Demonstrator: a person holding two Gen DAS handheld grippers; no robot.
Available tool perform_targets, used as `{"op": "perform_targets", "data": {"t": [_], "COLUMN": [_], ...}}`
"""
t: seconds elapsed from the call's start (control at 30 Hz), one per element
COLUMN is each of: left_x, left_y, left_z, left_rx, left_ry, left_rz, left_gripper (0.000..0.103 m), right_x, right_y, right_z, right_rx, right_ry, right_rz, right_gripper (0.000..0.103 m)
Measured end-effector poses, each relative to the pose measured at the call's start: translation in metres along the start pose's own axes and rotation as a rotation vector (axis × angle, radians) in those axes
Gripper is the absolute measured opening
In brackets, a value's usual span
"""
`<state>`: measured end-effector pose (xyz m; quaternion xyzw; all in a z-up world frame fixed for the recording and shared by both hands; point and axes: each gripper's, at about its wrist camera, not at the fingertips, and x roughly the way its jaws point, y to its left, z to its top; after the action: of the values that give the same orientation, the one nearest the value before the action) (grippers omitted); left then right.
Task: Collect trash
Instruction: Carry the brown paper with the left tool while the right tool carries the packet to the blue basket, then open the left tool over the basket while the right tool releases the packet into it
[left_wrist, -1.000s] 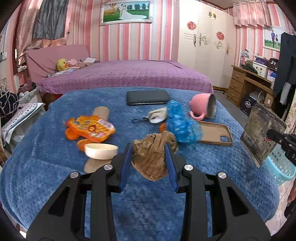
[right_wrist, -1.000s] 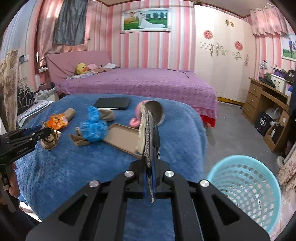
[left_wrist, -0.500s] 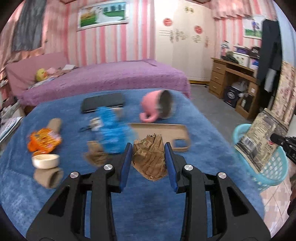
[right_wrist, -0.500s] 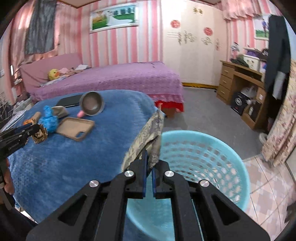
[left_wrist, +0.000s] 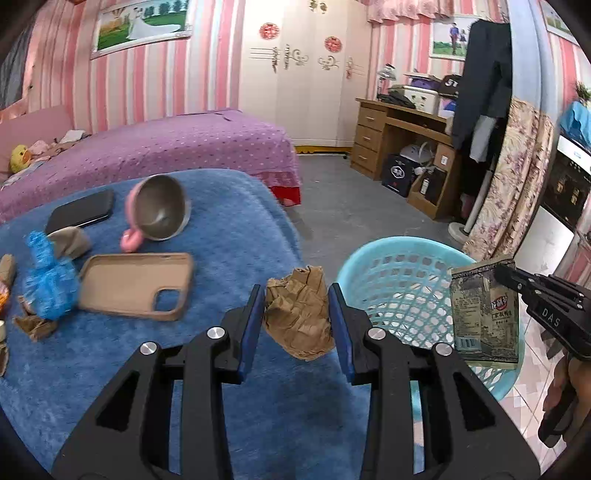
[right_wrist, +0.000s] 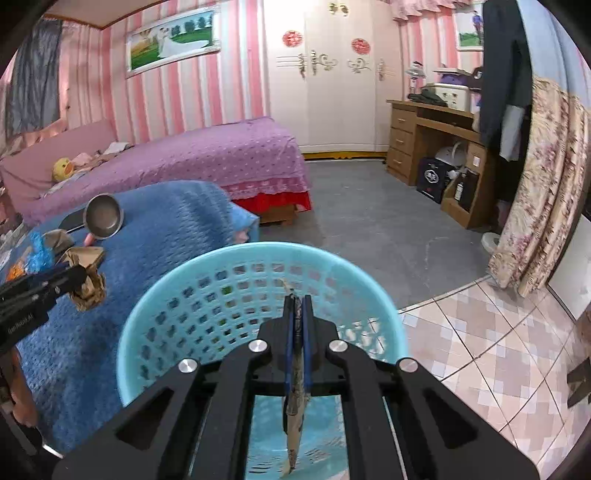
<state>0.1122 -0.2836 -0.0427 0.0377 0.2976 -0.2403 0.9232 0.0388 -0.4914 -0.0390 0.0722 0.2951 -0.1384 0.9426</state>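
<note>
Left wrist view: crumpled paper (left_wrist: 298, 317), light and soft, is clamped between the left gripper (left_wrist: 297, 328) jaws; a limp wrapper (right_wrist: 295, 402) is pinched by the right gripper (right_wrist: 297, 332).

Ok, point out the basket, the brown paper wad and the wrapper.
basket (right_wrist: 369, 275): right wrist view, far rim.
brown paper wad (left_wrist: 299, 317): left wrist view, crumpled middle.
wrapper (left_wrist: 484, 317): left wrist view, printed face.
</note>
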Motion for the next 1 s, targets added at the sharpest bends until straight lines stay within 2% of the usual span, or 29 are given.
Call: {"op": "perform_targets", "data": {"t": [0.23, 0.4, 0.47, 0.53, 0.63, 0.87, 1.0], "left_x": [0.024, 0.038, 0.044, 0.045, 0.042, 0.031, 0.019], "left_y": [-0.048, -0.067, -0.073, -0.074, -0.066, -0.029, -0.009], "left_z": [0.009, 0.012, 0.014, 0.016, 0.021, 0.029, 0.027], "left_rx": [0.046, 0.061, 0.076, 0.094, 0.074, 0.013, 0.006], "left_ry": [0.014, 0.033, 0.050, 0.036, 0.018, -0.004, -0.012], "left_rz": [-0.056, -0.087, -0.095, -0.064, -0.043, 0.029, 0.065], "left_gripper": [0.034, 0.035, 0.043, 0.068, 0.086, 0.095, 0.097], "right_x": [0.001, 0.003, 0.005, 0.004, 0.003, 0.011, 0.014], "right_y": [-0.016, -0.023, -0.023, -0.022, -0.017, 0.002, 0.011], "right_z": [0.003, 0.009, 0.011, 0.012, 0.013, 0.015, 0.016], "right_rx": [0.029, 0.060, 0.064, 0.065, 0.054, 0.015, -0.004], "right_ry": [-0.024, -0.051, -0.054, -0.058, -0.063, -0.046, -0.036], "right_rz": [-0.055, -0.072, -0.070, -0.068, -0.068, -0.072, -0.111], "right_gripper": [0.004, 0.004, 0.004, 0.004, 0.004, 0.005, 0.006]}}
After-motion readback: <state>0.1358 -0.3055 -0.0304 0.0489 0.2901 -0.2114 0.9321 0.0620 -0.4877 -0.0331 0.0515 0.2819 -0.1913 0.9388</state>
